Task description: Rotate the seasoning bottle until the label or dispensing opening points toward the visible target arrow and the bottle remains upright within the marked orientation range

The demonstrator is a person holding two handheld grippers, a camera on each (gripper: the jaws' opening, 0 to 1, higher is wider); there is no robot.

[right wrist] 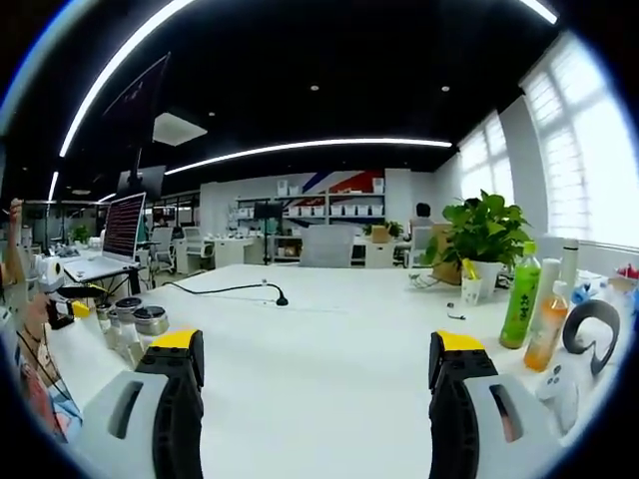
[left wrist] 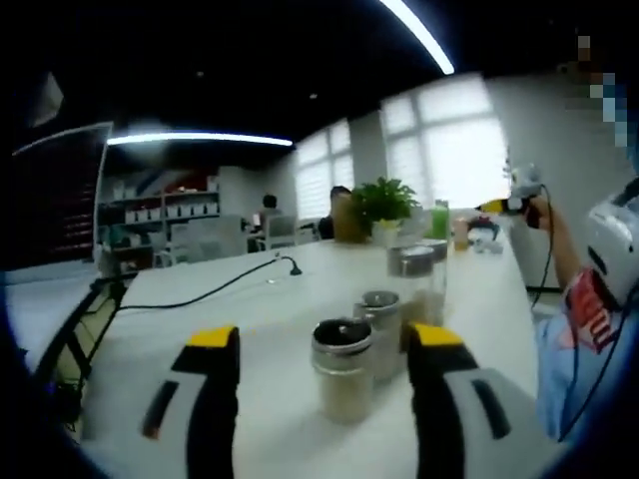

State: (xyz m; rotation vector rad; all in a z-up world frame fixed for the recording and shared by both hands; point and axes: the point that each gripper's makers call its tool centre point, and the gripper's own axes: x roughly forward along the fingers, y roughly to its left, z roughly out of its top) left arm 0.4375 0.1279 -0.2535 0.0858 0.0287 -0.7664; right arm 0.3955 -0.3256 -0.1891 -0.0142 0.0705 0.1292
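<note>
Left gripper (left wrist: 324,374): jaws spread wide, holding nothing, hovering over the white tabletop (left wrist: 250,309) on either side of the nearest seasoning bottle (left wrist: 341,367), not touching it.
Seasoning bottle: upright between the left jaws, metal lid on top, pale powder inside; probably lined up this way so the jaws can close on its body and turn it.
Other bottles (left wrist: 399,299): more shakers stand upright in a row just behind it, close enough to get bumped.
Target arrow: I can't make one out on the tabletop.
Black cable (left wrist: 215,284): runs across the tabletop, well apart from the bottles.
Right gripper (right wrist: 315,384): jaws wide open and empty, over bare tabletop; the shakers sit at far left of the right gripper view.
Drink bottles (right wrist: 521,296): standing near a potted plant (right wrist: 486,235), away from the work.
</note>
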